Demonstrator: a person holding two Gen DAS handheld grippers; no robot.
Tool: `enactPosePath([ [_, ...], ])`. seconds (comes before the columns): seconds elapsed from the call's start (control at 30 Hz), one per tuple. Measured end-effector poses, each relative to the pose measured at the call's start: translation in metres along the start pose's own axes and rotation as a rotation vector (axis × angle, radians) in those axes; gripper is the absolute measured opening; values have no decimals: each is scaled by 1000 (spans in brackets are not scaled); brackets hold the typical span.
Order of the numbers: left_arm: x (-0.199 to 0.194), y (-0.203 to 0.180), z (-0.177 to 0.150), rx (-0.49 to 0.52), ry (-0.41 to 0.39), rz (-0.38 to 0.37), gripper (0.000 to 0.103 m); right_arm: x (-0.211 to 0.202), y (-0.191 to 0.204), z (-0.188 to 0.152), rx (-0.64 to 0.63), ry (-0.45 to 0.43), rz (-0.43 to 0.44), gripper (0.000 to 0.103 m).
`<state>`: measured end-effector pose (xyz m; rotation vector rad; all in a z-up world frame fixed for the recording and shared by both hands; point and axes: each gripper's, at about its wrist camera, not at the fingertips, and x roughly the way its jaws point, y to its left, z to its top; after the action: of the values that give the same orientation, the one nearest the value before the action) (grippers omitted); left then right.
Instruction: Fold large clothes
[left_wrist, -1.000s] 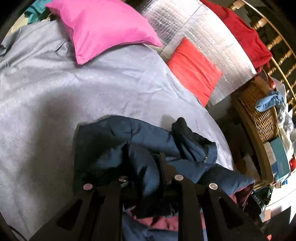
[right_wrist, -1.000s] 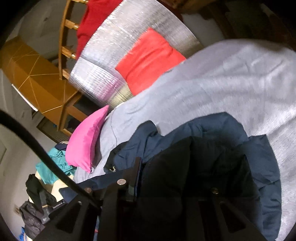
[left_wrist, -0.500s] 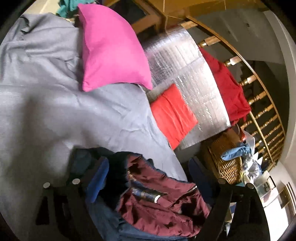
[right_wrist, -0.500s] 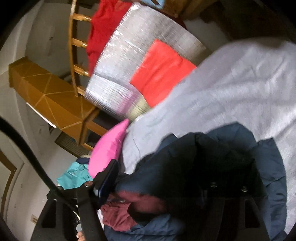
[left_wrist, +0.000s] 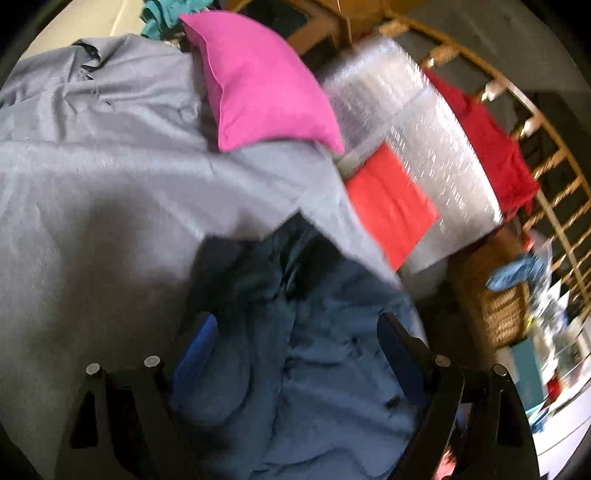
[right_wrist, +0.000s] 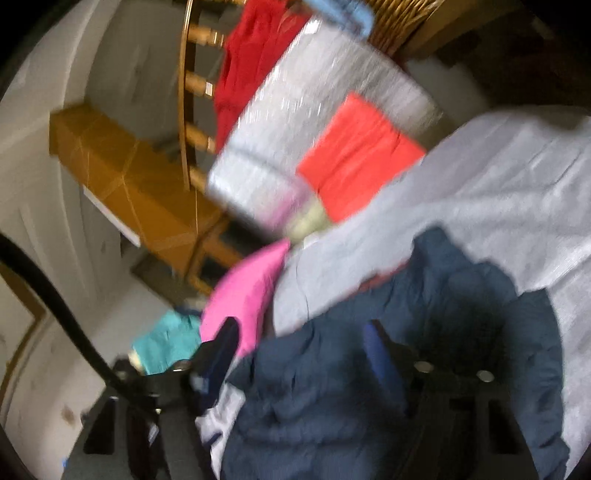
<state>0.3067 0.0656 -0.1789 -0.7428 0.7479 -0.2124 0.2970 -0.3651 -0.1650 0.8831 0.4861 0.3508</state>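
Note:
A navy padded jacket (left_wrist: 314, 369) lies bunched on the grey bed cover (left_wrist: 92, 184). My left gripper (left_wrist: 295, 325) hovers over it, its blue-padded fingers (left_wrist: 199, 339) wide apart and open, not pressing on the fabric. In the right wrist view the same jacket (right_wrist: 461, 295) fills the lower right on the bed cover (right_wrist: 498, 177). My right gripper (right_wrist: 299, 326) is above the jacket's edge. Its jaws are apart and closing, with jacket fabric lying between them but not pinched. Both views are motion-blurred.
A pink pillow (left_wrist: 266, 85) lies at the bed's far end. A red cushion (left_wrist: 388, 206) leans on a silver foil mat (left_wrist: 424, 129) beside the bed. Behind stand a wooden railing with a red garment (left_wrist: 487, 136) and a wicker basket (left_wrist: 506, 310). Teal clothes (right_wrist: 166, 343) lie past the pillow.
Both grippers were shut on the jacket a second ago, then let go and spread. The maroon lining seen half a second ago is now covered by blue fabric. Both hands have shifted.

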Motion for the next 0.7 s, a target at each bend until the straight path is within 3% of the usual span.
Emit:
enactPosePath([
  [0.17,11,-11,-6,62,-24,114,89,43,25,-27,-112,122,-83,68],
  [0.43,36,-28,-16,189,-48,467,88,98,49,-39,-199,180,-305,68],
  [0.57,38,-18,-8,150,-26,461,88,130,43,-35,-211,229,-402,68],
  [0.7,35,-8,1,115,-27,472,88,171,20,-30,-164,340,-547,68],
])
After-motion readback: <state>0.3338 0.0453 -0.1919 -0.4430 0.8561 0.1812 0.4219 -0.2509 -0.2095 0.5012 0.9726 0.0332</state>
